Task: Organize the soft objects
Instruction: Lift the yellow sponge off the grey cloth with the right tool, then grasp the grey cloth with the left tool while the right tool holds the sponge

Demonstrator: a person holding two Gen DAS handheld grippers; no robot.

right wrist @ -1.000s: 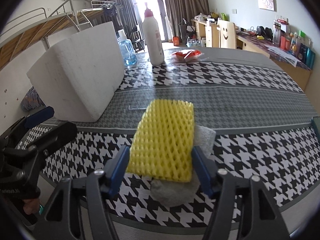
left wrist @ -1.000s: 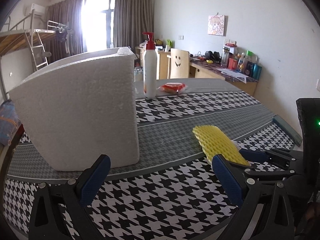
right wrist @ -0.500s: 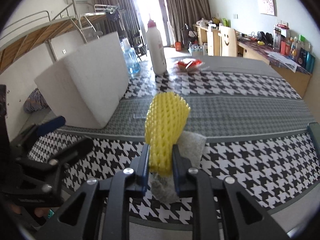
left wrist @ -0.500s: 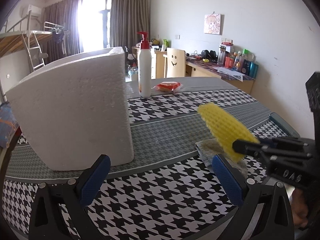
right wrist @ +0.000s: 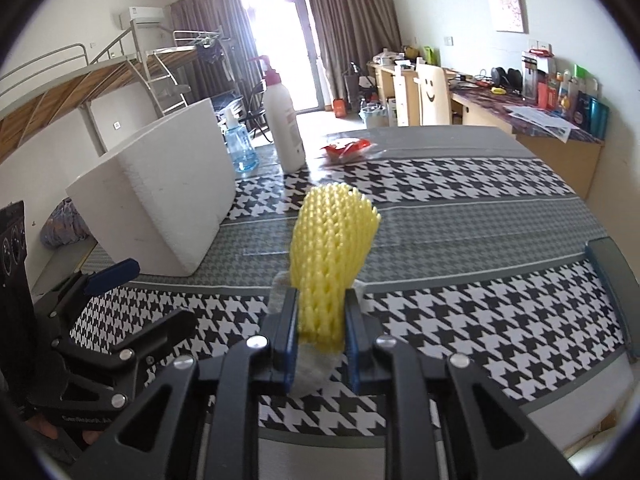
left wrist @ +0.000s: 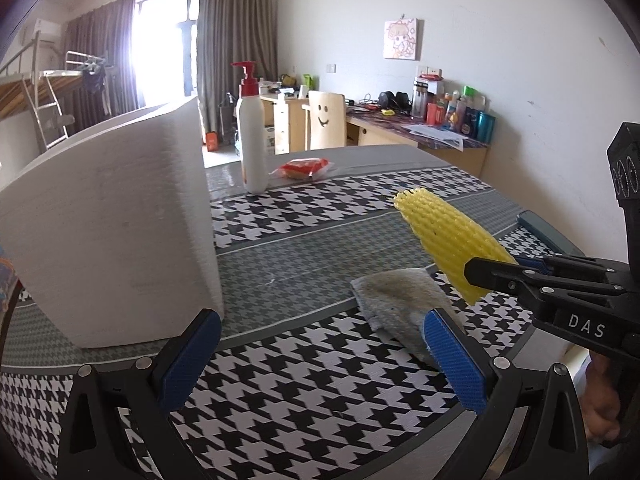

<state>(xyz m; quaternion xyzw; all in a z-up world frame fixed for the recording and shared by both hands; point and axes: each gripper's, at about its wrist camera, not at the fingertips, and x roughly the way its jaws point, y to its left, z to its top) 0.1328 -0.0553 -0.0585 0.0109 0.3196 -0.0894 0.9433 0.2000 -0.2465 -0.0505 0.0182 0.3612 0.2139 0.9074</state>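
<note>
My right gripper (right wrist: 320, 330) is shut on a yellow foam net sleeve (right wrist: 330, 256), squeezed narrow between the pads and lifted off the table. From the left wrist view the same yellow sleeve (left wrist: 448, 236) sticks up to the left out of the right gripper (left wrist: 492, 272). Under it a grey cloth (left wrist: 400, 300) lies on the houndstooth tablecloth. The grey cloth (right wrist: 280, 284) shows only as edges behind the fingers in the right wrist view. My left gripper (left wrist: 320, 360) is open and holds nothing, low over the near edge. A big white foam block (left wrist: 112, 232) stands on the left.
A white pump bottle (left wrist: 252, 140) and a red snack packet (left wrist: 304, 168) stand at the far side of the table. A blue-tinted bottle (right wrist: 240, 148) sits behind the foam block (right wrist: 160, 192). A dark flat object (right wrist: 616, 280) lies at the right table edge.
The right gripper closed on the yellow sleeve, squeezing it narrow, and lifted it off the grey cloth. The left gripper stayed open in place.
</note>
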